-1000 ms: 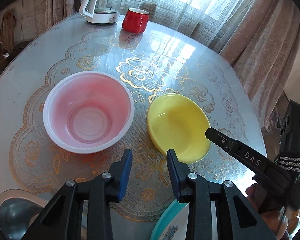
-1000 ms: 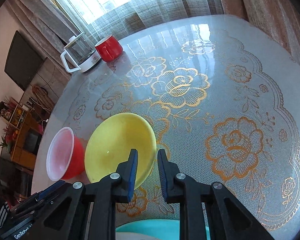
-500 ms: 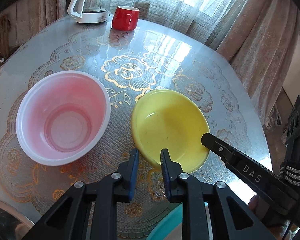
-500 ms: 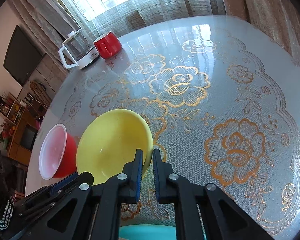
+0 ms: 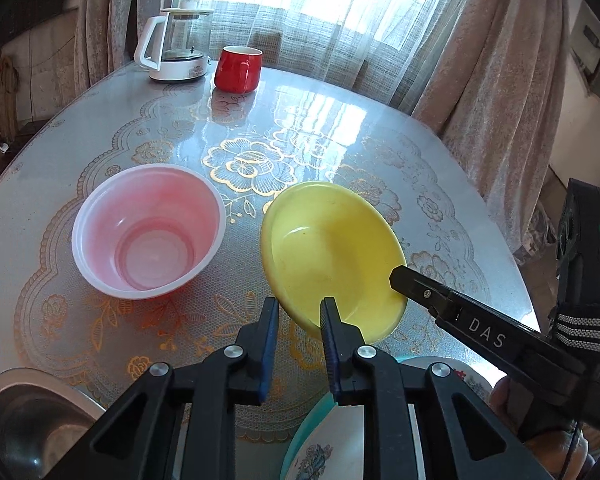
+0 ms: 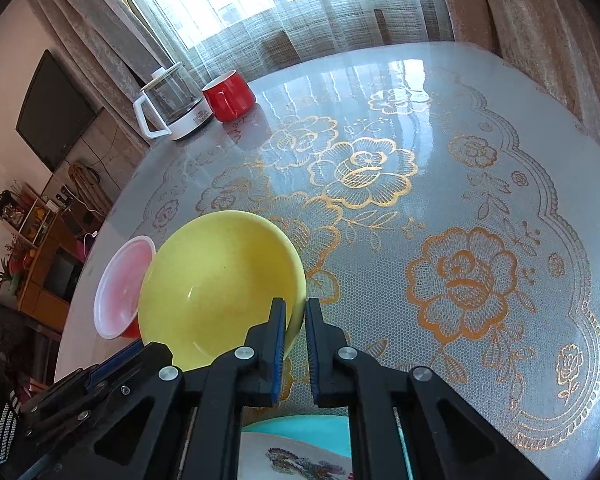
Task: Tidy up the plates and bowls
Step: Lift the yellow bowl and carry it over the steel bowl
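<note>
A yellow bowl [image 5: 332, 256] is tilted up off the table, its rim pinched by my right gripper [image 6: 296, 320], which is shut on it; the bowl also shows in the right wrist view [image 6: 220, 280]. The right gripper's finger reaches the bowl's right rim in the left wrist view [image 5: 404, 276]. My left gripper [image 5: 298, 316] is open a little and empty, just in front of the yellow bowl's near edge. A pink bowl [image 5: 148, 232] stands upright to the left, and shows behind the yellow one in the right wrist view [image 6: 120, 284].
A teal-rimmed patterned plate [image 5: 312, 444] lies at the near edge. A metal bowl on a plate [image 5: 32, 416] sits near left. A red mug [image 5: 238, 68] and a glass kettle [image 5: 176, 48] stand at the far side. Table edge lies right [image 5: 520, 280].
The right gripper closed on the yellow bowl's rim and tipped it up. The left gripper swung right, narrowed, then opened a little near the yellow bowl.
</note>
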### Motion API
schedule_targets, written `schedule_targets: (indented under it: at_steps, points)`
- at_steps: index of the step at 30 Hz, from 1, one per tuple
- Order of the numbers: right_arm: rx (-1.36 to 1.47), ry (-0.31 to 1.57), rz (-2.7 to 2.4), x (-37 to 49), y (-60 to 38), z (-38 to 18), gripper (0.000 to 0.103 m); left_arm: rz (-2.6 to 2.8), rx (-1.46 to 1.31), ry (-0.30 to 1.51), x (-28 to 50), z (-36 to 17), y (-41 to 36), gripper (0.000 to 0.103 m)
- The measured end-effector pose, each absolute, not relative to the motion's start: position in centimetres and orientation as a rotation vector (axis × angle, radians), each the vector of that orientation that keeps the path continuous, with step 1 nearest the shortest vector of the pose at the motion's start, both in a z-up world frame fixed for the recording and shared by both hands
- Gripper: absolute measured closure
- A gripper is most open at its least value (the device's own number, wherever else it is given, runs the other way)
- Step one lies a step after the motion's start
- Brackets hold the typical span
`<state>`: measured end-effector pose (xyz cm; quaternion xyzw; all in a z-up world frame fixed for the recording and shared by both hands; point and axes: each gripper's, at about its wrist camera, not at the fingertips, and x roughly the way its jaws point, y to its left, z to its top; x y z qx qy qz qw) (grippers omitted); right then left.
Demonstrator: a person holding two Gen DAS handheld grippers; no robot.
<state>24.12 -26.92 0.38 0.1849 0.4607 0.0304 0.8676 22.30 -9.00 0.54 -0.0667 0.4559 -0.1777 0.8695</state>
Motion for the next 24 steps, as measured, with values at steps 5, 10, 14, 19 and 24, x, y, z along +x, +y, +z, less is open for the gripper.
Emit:
schedule_targets:
  at_steps: [5, 10, 14, 19, 24]
  points:
    - [0.378, 0.929, 0.087, 22.3, -25.9, 1.5, 0.093, -0.372, -0.118, 0.886, 20.0, 2.0, -8.2, 0.082]
    - [0.387, 0.897, 0.127, 20.3, -24.8, 2.6, 0.093, -0.366, -0.106, 0.827, 17.6, 3.2, -6.9, 0.082]
    - [0.386, 0.873, 0.163, 18.8, -23.8, 3.4, 0.093, -0.361, -0.102, 0.785, 15.2, 4.0, -5.4, 0.082]
    - [0.374, 0.862, 0.211, 17.1, -22.0, 3.8, 0.093, -0.341, -0.096, 0.757, 12.7, 4.3, -3.5, 0.082]
    - [0.357, 0.877, 0.264, 15.9, -19.7, 3.7, 0.093, -0.319, -0.132, 0.766, 10.9, 4.0, -0.6, 0.082]
